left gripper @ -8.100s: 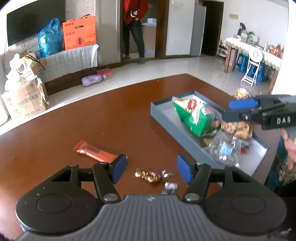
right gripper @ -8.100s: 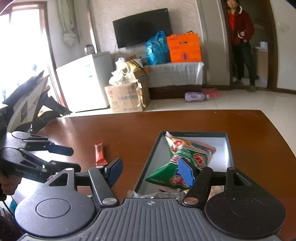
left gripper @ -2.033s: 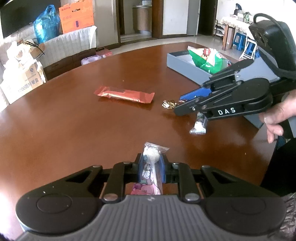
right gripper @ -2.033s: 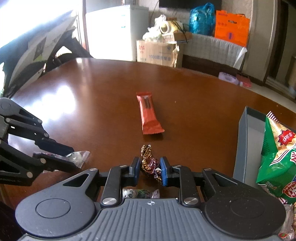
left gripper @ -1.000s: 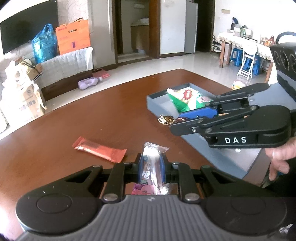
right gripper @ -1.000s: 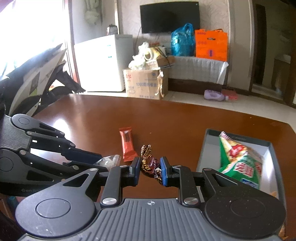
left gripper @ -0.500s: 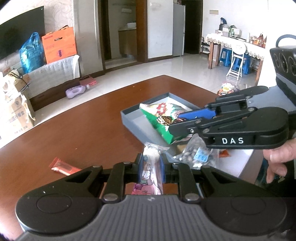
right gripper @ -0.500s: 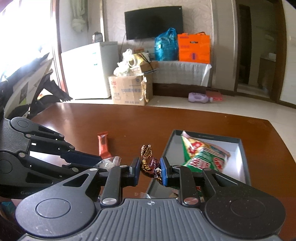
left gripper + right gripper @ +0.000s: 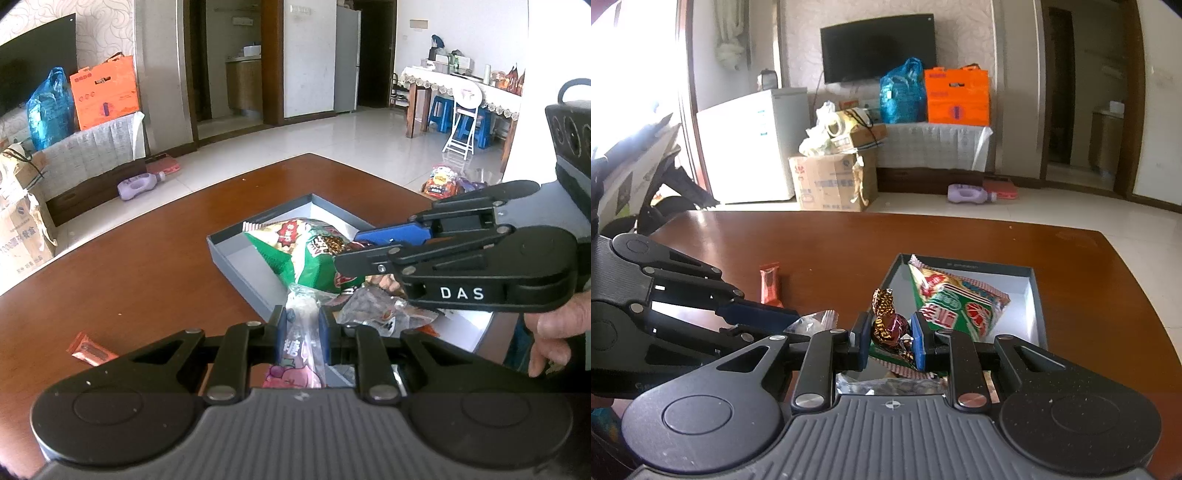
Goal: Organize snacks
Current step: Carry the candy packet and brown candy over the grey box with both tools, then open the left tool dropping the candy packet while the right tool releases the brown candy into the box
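My left gripper (image 9: 300,325) is shut on a clear candy packet (image 9: 301,341) with pink print, held over the near end of the grey tray (image 9: 229,247). My right gripper (image 9: 889,334) is shut on a brown foil-wrapped chocolate (image 9: 884,325), also held above the tray (image 9: 1036,306). It shows from the side in the left wrist view (image 9: 373,245). The tray holds a green snack bag (image 9: 295,254), also in the right wrist view (image 9: 955,299), and small clear packets (image 9: 384,314). An orange snack bar (image 9: 770,282) lies on the brown table left of the tray, seen too in the left wrist view (image 9: 90,352).
The brown wooden table (image 9: 140,266) ends just beyond the tray. A hand (image 9: 557,332) holds the right gripper's handle. Behind are cardboard boxes (image 9: 831,181), a white fridge (image 9: 753,147) and a tiled floor.
Both grippers have moved right, from over the bare table to above the tray, each still holding its candy. The orange bar now lies far left.
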A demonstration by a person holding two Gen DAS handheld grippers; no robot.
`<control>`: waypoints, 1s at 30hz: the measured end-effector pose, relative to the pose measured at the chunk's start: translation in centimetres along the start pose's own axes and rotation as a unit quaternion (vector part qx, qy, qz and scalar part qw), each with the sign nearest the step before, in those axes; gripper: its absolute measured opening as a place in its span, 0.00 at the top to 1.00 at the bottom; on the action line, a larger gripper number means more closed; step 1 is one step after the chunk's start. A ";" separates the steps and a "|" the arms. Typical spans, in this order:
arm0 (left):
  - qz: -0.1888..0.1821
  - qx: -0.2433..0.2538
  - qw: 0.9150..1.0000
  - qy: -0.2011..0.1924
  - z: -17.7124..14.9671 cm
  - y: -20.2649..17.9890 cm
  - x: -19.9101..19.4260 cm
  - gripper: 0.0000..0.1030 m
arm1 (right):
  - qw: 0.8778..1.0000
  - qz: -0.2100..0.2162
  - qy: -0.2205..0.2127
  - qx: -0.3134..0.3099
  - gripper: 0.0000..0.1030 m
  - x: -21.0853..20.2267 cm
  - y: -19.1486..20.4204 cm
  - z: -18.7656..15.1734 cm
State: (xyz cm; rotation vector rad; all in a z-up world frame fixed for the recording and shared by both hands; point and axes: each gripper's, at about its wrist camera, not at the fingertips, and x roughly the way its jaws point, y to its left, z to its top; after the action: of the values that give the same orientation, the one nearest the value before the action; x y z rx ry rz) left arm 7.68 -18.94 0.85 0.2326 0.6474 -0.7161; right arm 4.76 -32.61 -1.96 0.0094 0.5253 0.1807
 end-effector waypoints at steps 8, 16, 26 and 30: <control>-0.009 0.006 1.000 0.005 0.7 -1.4 1.6 0.85 | 1.000 -0.016 0.004 0.007 0.76 -0.5 -1.8 -0.5; -0.014 0.006 1.000 0.009 1.3 -2.3 3.2 0.85 | 1.000 -0.022 0.013 0.009 0.76 -0.3 -3.0 -1.0; -0.018 0.010 1.000 0.013 1.7 -2.9 5.2 0.85 | 0.999 -0.021 0.031 0.012 0.76 0.3 -3.7 -1.6; -0.017 0.016 1.000 0.014 1.8 -3.2 5.6 0.85 | 0.999 -0.015 0.033 0.020 0.76 0.4 -3.9 -1.7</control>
State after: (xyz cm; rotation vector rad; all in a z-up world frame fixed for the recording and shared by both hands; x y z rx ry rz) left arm 9.57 -25.03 -1.12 0.2611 0.6685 -0.7575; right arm 4.93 -36.45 -3.89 0.0347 0.5950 0.1412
